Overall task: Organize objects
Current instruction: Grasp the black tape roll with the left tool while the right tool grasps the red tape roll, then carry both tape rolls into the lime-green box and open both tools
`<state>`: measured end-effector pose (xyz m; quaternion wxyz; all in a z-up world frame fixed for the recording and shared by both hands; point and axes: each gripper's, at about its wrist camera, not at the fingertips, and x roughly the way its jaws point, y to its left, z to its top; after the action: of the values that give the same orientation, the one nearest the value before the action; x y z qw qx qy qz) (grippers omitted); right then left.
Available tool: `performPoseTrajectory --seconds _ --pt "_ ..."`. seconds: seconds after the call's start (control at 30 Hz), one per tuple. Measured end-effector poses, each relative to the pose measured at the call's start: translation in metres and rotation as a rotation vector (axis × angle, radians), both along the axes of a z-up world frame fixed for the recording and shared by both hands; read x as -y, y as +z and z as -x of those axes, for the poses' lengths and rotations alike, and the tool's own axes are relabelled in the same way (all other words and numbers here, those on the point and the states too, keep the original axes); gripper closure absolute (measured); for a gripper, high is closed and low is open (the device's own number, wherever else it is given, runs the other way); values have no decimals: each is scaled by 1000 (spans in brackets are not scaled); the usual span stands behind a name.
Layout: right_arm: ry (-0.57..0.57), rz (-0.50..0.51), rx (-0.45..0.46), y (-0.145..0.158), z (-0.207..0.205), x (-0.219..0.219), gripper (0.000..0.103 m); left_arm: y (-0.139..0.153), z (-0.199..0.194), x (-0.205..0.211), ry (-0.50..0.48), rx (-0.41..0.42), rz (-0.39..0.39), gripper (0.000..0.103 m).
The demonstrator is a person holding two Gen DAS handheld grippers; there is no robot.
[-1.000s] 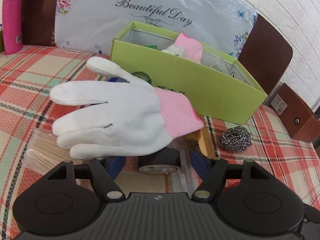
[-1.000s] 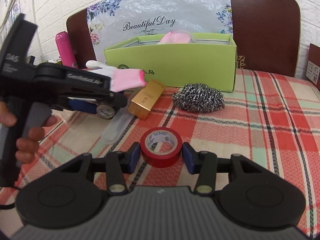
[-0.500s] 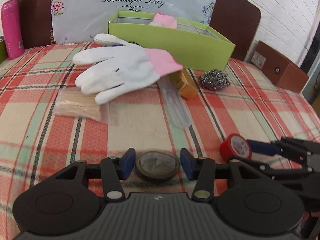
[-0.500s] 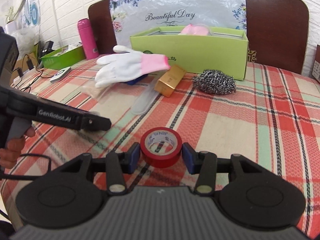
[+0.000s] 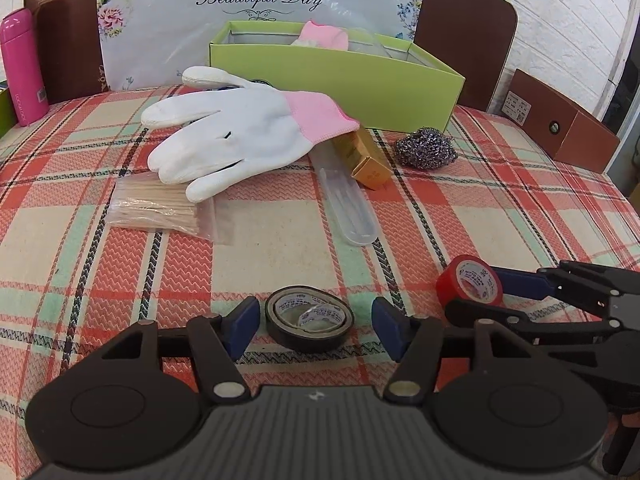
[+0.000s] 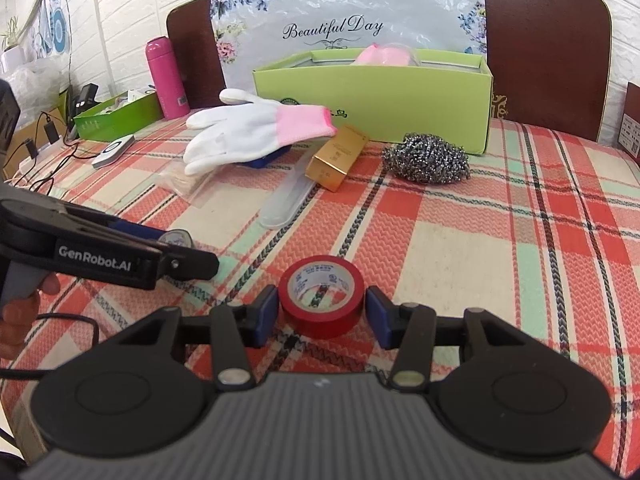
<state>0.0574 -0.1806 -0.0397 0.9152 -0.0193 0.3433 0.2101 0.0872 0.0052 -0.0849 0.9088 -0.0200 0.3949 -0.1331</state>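
Black tape roll [image 5: 309, 322] first, since that's the fiddly one. It lies flat on the plaid-covered table [image 5: 280, 232] between the fingers of the left tool [image 5: 312, 316], with a clear gap on each side. Those jaws have just been opening, so the roll is released, not gripped. There's pale printed lettering inside the core, too small to read.

The right tool [image 6: 321, 308] is clenched on a red tape roll [image 6: 321, 300], a blue pad pressed against each side. In the left wrist view the roll sits tipped in those fingers, near the table's front right. I can't tell if it's off the cloth or touching it.

Stuff that's hard to make out:
- A white glove with a pink cuff [image 5: 240, 136] lies over something dark blue [image 6: 264, 158]. Only an edge pokes out, so no idea what it is.
- The cuff also covers the far end of a gold carton [image 5: 366, 160] and of a clear plastic case [image 5: 348, 208] beside it.
- A bag of thin wooden sticks [image 5: 156, 208] is partly under the glove's fingertips.
- The open green box [image 5: 340, 76] at the back has something pink [image 5: 324, 36] sticking out of the top. The rest of the inside is hidden by its wall.
- The left-hand person's fingers [image 6: 20, 312] are cut off at the frame edge.

A steel scourer [image 5: 426, 147] sits just in front of the box's right corner.
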Motion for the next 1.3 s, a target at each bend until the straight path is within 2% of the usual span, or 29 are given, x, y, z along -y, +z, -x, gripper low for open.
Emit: performPoseTrajectory --seconds 0.2,0.27,0.3,0.33,0.5,0.63,0.73,0.87,1.03,1.13,1.3 --pt "-1 -1 -1 -1 -1 0 56 0 0 -1 3 -5 4 38" --pt "-1 1 -2 -1 -1 0 56 0 0 -1 -1 -2 -6 42" --pt "0 3 -3 -1 -1 0 56 0 0 0 -1 1 -14 50" --pt "0 4 -5 -1 -2 0 56 0 0 0 -1 2 -18 55" --pt "1 28 -12 4 -3 -4 57 8 0 -1 -15 -6 18 55" --pt "16 7 17 17 -4 -3 57 30 2 3 -62 53 39 55" --pt "19 1 71 35 -9 -1 57 53 -3 4 -75 118 45 55" --pt "-3 -14 153 61 -27 4 57 84 -22 3 -68 202 53 55" --pt "-83 -17 251 88 -63 13 57 116 -55 11 -45 304 37 55" --pt "-150 -26 287 100 -93 22 57 124 -85 15 -21 311 40 55" --pt "-222 -15 301 105 -147 34 57 125 -140 22 15 290 -2 55"
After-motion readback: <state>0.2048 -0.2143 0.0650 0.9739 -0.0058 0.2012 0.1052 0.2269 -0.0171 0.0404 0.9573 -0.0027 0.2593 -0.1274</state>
